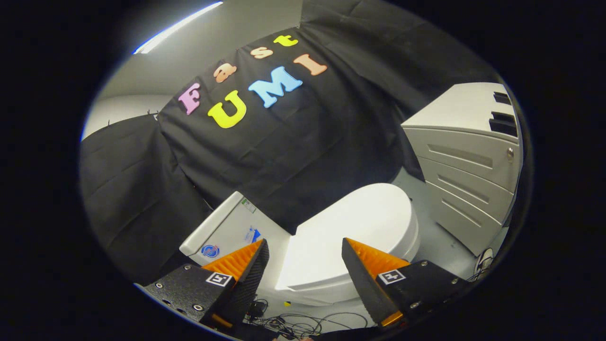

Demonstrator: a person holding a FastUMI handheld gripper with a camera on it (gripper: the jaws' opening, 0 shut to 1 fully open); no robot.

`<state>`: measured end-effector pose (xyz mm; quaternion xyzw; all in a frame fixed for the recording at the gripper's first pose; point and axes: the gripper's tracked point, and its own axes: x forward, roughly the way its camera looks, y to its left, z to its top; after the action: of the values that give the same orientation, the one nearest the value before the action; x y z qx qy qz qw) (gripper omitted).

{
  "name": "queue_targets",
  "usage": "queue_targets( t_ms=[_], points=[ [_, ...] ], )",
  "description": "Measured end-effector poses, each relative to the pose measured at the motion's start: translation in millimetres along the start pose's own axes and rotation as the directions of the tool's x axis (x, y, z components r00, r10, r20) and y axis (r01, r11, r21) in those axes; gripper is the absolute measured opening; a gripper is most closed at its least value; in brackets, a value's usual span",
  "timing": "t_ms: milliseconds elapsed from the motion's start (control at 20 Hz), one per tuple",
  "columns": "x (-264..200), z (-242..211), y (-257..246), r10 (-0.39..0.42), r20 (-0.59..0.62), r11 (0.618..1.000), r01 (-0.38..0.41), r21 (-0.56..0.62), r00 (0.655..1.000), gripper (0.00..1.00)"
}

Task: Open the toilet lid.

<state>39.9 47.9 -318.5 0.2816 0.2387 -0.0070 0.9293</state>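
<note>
Lid (pixel 352 227) shut (toilet), just beyond spread fingers of tool (pixel 305 251)

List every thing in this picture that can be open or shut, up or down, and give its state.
toilet lid: down, shut over the bowl.
tongs: open, holding nothing, the lid beyond them.
drawer cabinet: all drawers shut.

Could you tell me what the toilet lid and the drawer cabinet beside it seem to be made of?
Toilet lid, seen beyond the open gripper: probably glossy white plastic, smooth with soft highlights, though ceramic can't be excluded. Drawer cabinet: likely painted sheet metal, matte pale grey, with crisp pressed drawer fronts.
</note>
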Motion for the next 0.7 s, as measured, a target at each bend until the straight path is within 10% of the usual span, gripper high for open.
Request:
queue_targets(
  t_ms=[700],
  points=[
    [29.7,-87.2,-138.6,-0.155,-0.167,0.856,0.217,0.469,0.974,0.95]
  ],
)
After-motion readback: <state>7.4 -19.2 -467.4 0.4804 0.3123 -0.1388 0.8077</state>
